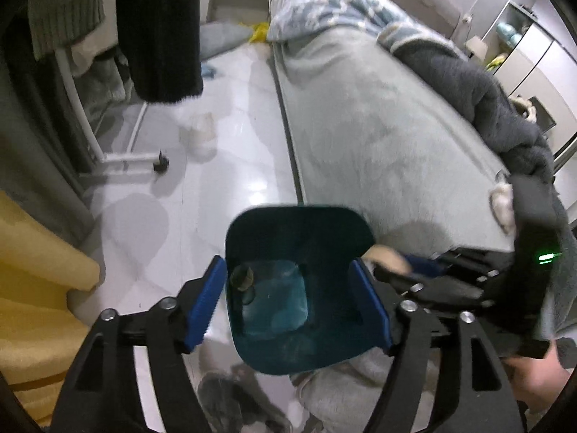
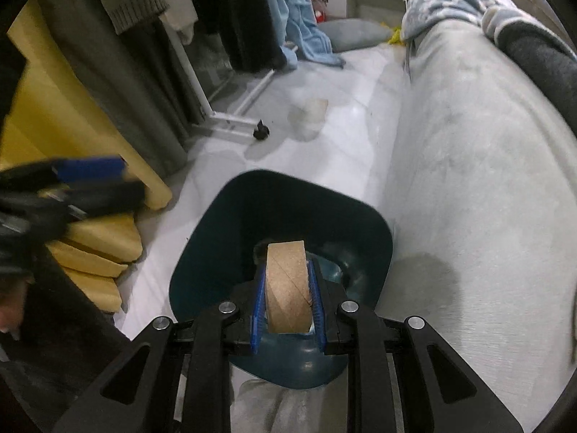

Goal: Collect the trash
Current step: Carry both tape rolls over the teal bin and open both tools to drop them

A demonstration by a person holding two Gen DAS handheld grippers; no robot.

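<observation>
A dark teal trash bin (image 1: 299, 231) stands on the floor beside the bed; it also shows in the right wrist view (image 2: 252, 213). A clear plastic bottle with a dark cap (image 1: 274, 296) lies inside it. My left gripper (image 1: 288, 299) is open and empty, its blue pads wide apart above the bin's mouth. My right gripper (image 2: 286, 288) is shut on a brown cardboard tube (image 2: 286, 285) and holds it over the bin's opening. The right gripper's body appears at the right of the left wrist view (image 1: 468, 281).
A bed with a pale grey cover (image 2: 468, 180) fills the right side. A clear plastic wrapper (image 2: 310, 115) lies on the glossy floor. A white clothes rack on castors (image 2: 230, 122) with hanging clothes stands at the left. Yellow cushions (image 2: 97, 238) lie by the bin.
</observation>
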